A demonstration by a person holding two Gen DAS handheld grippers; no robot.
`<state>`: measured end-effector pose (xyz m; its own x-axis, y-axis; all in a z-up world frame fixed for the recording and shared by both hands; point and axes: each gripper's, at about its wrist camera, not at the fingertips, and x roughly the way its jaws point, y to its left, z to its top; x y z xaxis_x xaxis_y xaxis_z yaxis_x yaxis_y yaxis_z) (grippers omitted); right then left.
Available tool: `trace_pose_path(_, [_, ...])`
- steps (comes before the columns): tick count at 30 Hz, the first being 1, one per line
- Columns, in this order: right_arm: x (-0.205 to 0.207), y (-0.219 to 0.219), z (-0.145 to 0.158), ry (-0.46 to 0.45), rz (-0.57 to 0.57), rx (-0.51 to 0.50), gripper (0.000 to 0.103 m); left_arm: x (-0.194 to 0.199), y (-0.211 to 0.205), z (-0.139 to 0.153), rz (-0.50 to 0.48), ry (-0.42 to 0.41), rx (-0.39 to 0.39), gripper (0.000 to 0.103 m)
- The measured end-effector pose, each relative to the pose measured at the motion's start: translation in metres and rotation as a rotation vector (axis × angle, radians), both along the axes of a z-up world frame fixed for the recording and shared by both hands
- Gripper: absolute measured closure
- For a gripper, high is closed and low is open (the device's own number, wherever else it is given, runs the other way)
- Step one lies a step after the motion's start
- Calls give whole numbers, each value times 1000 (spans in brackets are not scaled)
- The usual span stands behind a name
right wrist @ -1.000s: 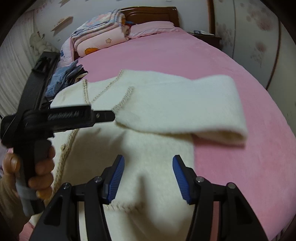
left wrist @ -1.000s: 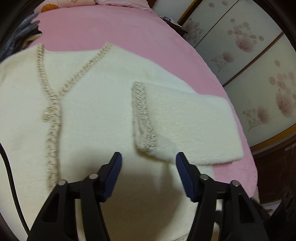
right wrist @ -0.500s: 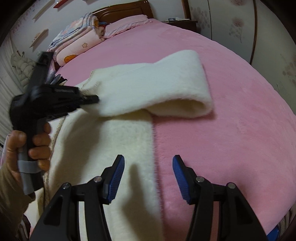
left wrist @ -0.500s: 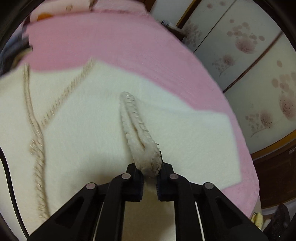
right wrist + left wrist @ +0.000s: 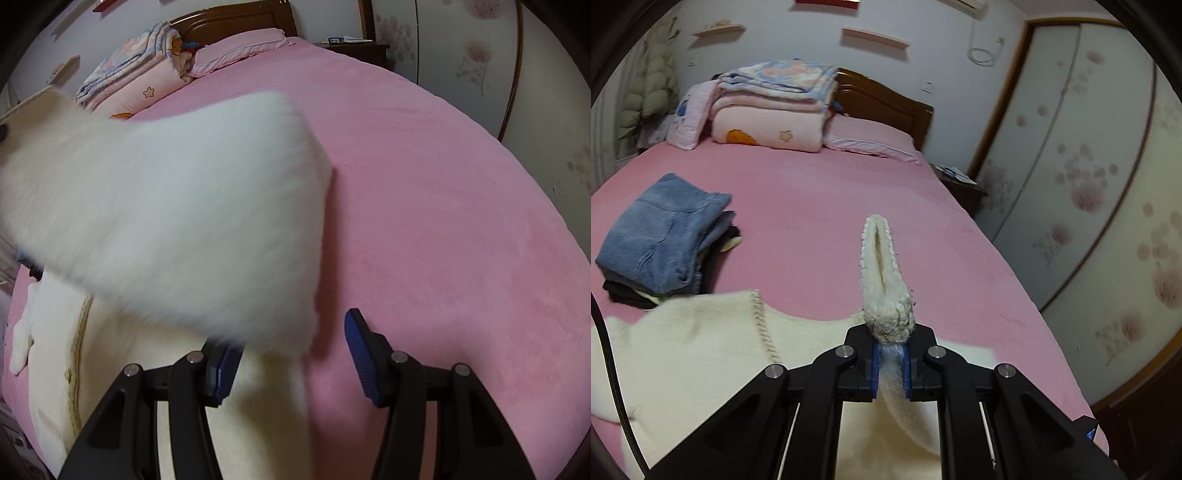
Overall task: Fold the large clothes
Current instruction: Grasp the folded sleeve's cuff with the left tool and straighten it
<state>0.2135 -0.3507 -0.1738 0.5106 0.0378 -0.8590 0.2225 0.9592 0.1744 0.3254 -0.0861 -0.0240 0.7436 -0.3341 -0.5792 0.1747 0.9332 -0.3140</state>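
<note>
Since half a second ago the left gripper (image 5: 889,363) has lifted the sleeve cuff (image 5: 882,273) off the cardigan body, so its camera now looks down the length of the bed rather than at the fabric; the cuff stands up from between the closed blue pads, pinched tight. In the right wrist view the raised sleeve (image 5: 177,221) has swung across as a broad, blurred white sheet hanging above the body of the cream cardigan (image 5: 122,398), which lies flat on the pink bedspread (image 5: 443,221) with its braided front trim to the left. The sleeve's lower edge hangs in front of the left pad of the right gripper (image 5: 291,360), whose jaws stand wide apart and hold nothing. Beyond the cardigan's neckline, in the left wrist view, a stack of folded clothes topped by blue jeans (image 5: 663,230) sits on the bed to the left. At the headboard (image 5: 886,105) lie folded quilts (image 5: 772,107) and a pink pillow (image 5: 871,140). Flower-patterned wardrobe doors (image 5: 1089,184) run along the right.
</note>
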Motion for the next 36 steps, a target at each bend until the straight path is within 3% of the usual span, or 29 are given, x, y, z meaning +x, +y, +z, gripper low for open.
trace_pose_path(2, [9,9,-1,-11,16,-13,49,-1,17,-4,30,13,8,96])
trace_pose_path(3, [11,14,-1,-17,18,-47,53,1,24,-7,41,24,15,96])
trace_pose_path(4, [13,20,0,-17,23,-81,62,-5,39,-15,48,26,20,96])
trace_pose_path(6, [13,28,2,-15,28,-149,64,-7,53,-30,68,33,50,96])
trace_pose_path(9, [12,35,-2,-3,44,-209,64,-8,71,-68,87,95,86,96])
trace_pose_path(11, [10,37,-8,21,54,-228,64,-8,85,-107,109,184,97,96])
trace_pose_path(14, [14,42,-10,39,53,-226,65,-14,103,-162,149,312,83,96])
trace_pose_path(17, [10,44,-9,36,53,-242,65,-25,112,-193,156,363,73,96])
trace_pose_path(20, [9,42,-11,35,51,-259,66,-33,114,-205,151,359,67,96])
trace_pose_path(26, [6,43,-7,28,3,-251,68,-43,114,-190,132,326,48,96])
trace_pose_path(30, [8,43,-11,56,-1,-251,68,-43,114,-200,119,358,67,94])
trace_pose_path(36, [-4,34,-7,87,3,-178,62,-36,117,-209,94,369,60,90])
